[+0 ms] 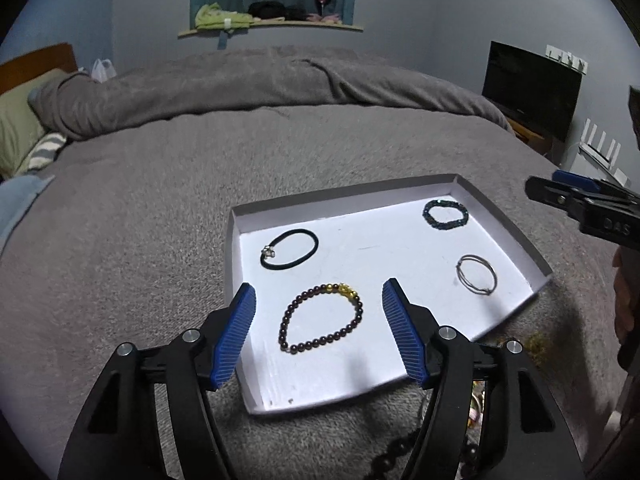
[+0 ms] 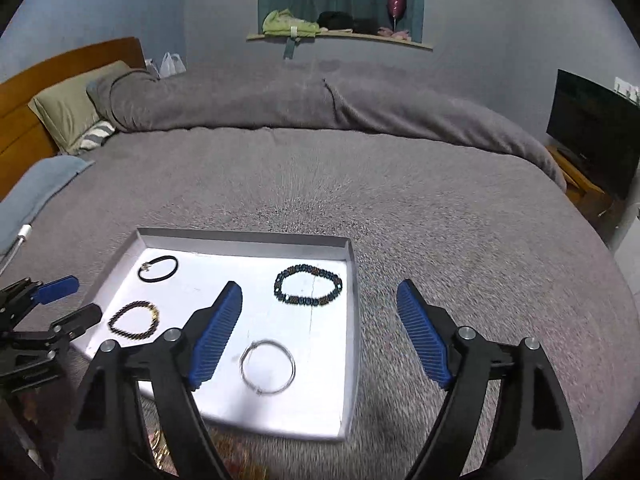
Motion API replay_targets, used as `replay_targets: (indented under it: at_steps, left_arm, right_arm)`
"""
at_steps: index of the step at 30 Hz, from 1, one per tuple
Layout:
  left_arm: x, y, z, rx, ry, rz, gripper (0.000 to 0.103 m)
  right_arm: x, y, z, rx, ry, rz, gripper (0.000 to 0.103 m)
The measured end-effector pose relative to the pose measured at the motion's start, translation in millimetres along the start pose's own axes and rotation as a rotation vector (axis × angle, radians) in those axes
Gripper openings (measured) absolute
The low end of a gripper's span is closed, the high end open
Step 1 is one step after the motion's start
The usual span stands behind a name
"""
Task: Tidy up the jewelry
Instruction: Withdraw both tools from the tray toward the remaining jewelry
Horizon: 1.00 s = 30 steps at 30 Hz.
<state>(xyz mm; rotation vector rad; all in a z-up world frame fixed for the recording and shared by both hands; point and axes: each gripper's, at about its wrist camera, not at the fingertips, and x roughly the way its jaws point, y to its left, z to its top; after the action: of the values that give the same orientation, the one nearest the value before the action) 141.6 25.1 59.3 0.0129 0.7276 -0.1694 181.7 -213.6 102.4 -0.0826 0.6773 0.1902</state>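
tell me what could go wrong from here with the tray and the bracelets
1. The shallow white tray sits on a soft grey blanket; a nudge from either open tongs could tip it and slide the bracelets together.
2. More beads lie off the tray under the left tongs and may be overlooked.
3. The thin silver wire bangle could bend if pinched.

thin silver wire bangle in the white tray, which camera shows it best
The right wrist view: the thin silver wire bangle lies close and large, its whole loop clear. In the left wrist view the bangle is whole too, but smaller, towards the tray's right side.

Both wrist views look down-forward, near, over shared white tray [image 1: 500,216] on bed [image 2: 360,184].
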Motion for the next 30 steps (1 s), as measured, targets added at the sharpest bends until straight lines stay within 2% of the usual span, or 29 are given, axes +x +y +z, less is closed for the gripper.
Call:
replay_targets:
  at_steps: [2,10,14,24,30]
  left_arm:
    - [-7.3,-1.5,-0.8,0.006,-0.020,0.009,0.080]
    - [-29.3,0.6,-5.8,-0.005,-0.067,0.040,0.081]
    - [-36.2,0.5,-12.4,-0.012,-0.083,0.061,0.093]
    - [-48.2,2.6,-30.2,-0.050,-0.121,0.111,0.094]
    - [-53.6,-2.2,-50.4,-0.054,-0.124,0.108,0.094]
  right_arm:
    - [-8.7,-1.1,-4.4,0.002,-0.006,-0.003,0.085]
    - [-50.5,4.4,-22.3,-0.002,-0.061,-0.015,0.095]
    - [-66.3,8.2,-31.2,-0.007,-0.081,-0.011,0.098]
    - [-79.4,5.7,-63.7,0.007,-0.142,-0.057,0.098]
    - [-72.4,-6.2,-95.8,0.093,-0.149,-0.012,0.098]
